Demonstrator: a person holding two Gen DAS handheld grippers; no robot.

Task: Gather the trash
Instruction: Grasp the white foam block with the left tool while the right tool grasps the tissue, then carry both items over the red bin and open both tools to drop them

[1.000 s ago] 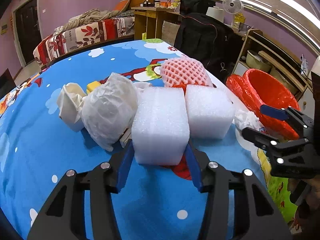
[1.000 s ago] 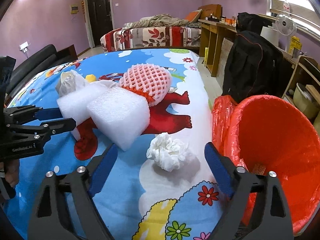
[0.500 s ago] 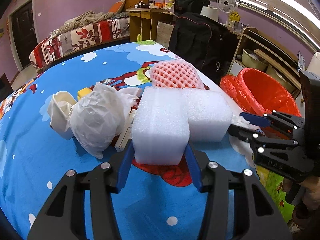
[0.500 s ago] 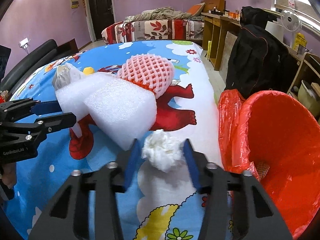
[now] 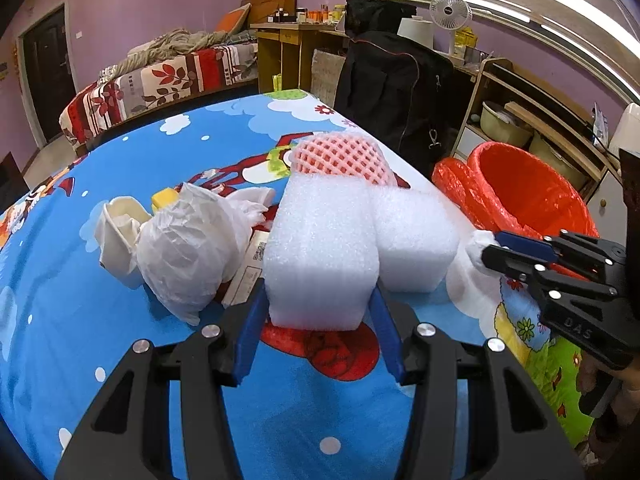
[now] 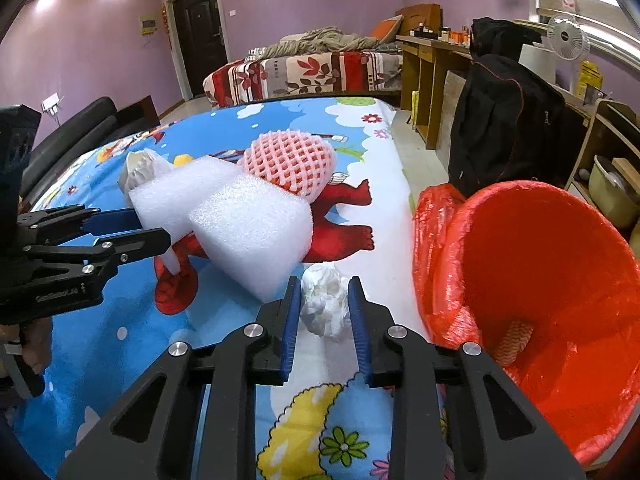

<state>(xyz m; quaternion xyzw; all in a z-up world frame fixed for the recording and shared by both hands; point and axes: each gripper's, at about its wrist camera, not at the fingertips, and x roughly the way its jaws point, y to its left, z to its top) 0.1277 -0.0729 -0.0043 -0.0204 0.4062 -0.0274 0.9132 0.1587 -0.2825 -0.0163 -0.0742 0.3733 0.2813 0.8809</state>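
Pinching the crumpled tissue wad, the right tool is clamped on it at the bench edge beside the red-lined bin. Left tool grips a white foam block near a second foam block.

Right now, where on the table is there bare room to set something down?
Bare cloth lies left of the white bag, and more lies beyond the pink net toward the far edge. It is crowded mid-table: bag, foam blocks and net bunch together. The tissue sits by the red bin.
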